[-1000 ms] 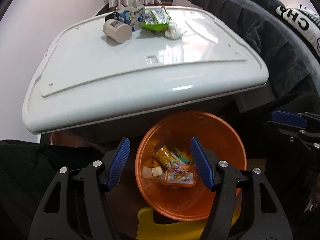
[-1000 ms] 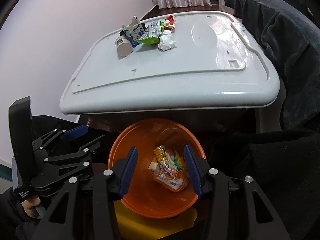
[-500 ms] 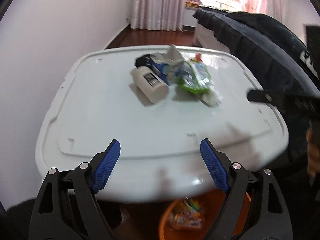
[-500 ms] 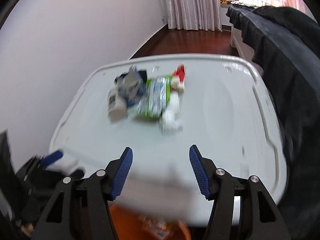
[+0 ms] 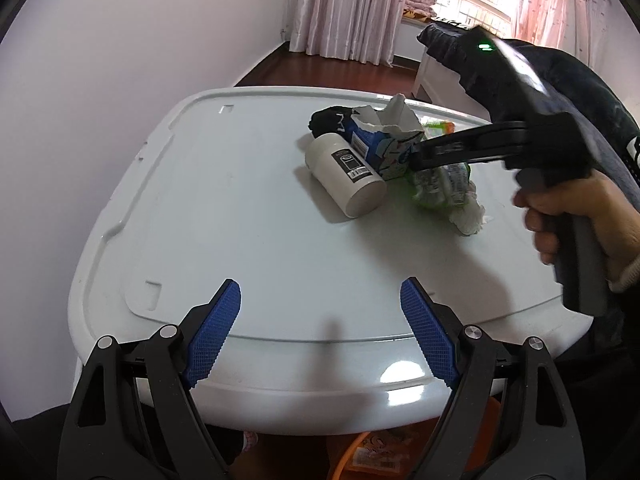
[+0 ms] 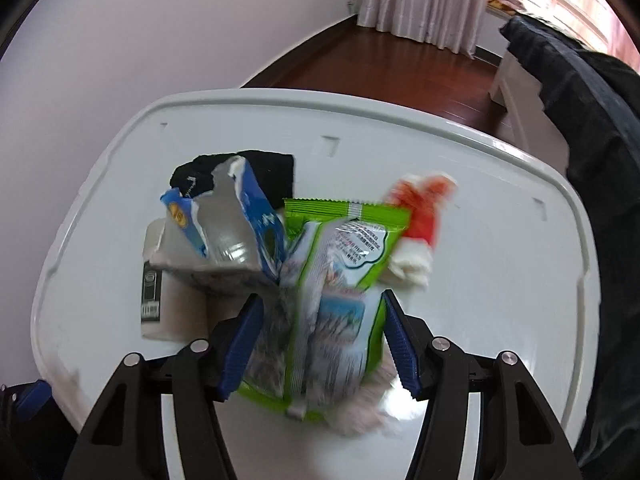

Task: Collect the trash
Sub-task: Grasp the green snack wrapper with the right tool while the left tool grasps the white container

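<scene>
A pile of trash lies on the white table (image 5: 248, 216): a white cup on its side (image 5: 346, 172), a torn blue carton (image 5: 382, 138), a green snack wrapper (image 6: 328, 300), crumpled tissue (image 5: 468, 216), a black cloth (image 6: 240, 176) and a red-and-white wrapper (image 6: 420, 220). My right gripper (image 6: 322, 340) is open, its blue pads on either side of the green wrapper. In the left wrist view it (image 5: 420, 154) reaches into the pile from the right. My left gripper (image 5: 320, 332) is open and empty above the table's near edge.
An orange bin (image 5: 360, 456) with wrappers inside shows under the table's near edge. A dark blanket-covered sofa (image 6: 600, 128) runs along the right. A white wall is on the left; wood floor and curtains lie beyond the table.
Both grippers rose from over the orange bin to table height. The right gripper moved forward into the pile and now straddles the green wrapper.
</scene>
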The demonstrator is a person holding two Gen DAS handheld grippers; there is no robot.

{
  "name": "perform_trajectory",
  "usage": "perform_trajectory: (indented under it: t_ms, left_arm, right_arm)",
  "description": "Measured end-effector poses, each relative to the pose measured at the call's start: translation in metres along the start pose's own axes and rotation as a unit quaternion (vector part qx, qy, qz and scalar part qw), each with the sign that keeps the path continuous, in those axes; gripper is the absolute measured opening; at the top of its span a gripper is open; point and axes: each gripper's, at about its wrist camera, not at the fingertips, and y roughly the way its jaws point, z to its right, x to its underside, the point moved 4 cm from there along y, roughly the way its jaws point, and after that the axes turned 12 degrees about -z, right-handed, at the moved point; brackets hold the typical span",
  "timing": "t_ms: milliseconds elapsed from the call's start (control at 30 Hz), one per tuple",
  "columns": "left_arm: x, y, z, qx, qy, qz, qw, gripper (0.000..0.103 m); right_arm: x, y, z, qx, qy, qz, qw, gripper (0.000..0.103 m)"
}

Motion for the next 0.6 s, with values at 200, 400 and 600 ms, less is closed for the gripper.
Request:
perform_trajectory:
  t_ms: [200, 400, 600]
  left_arm:
    - [0.003, 0.003, 0.006, 0.001, 0.005, -0.007, 1.0000, 0.080]
    - [0.003, 0.005, 0.007, -0.002, 0.000, -0.011, 0.9999, 0.080]
    - [-0.005, 0.012, 0.007, 0.000, -0.013, -0.021, 0.9997, 0.080]
  right_arm:
    - [0.004, -0.003, -0.007, -0.006, -0.001, 0.010, 1.000, 0.037]
    - [0.020, -0.041, 0.005, -0.072, 0.030, 0.057, 0.995, 0.037]
    - [0.044, -0.065, 0.025, -0.153, 0.057, 0.076, 0.984, 0.037]
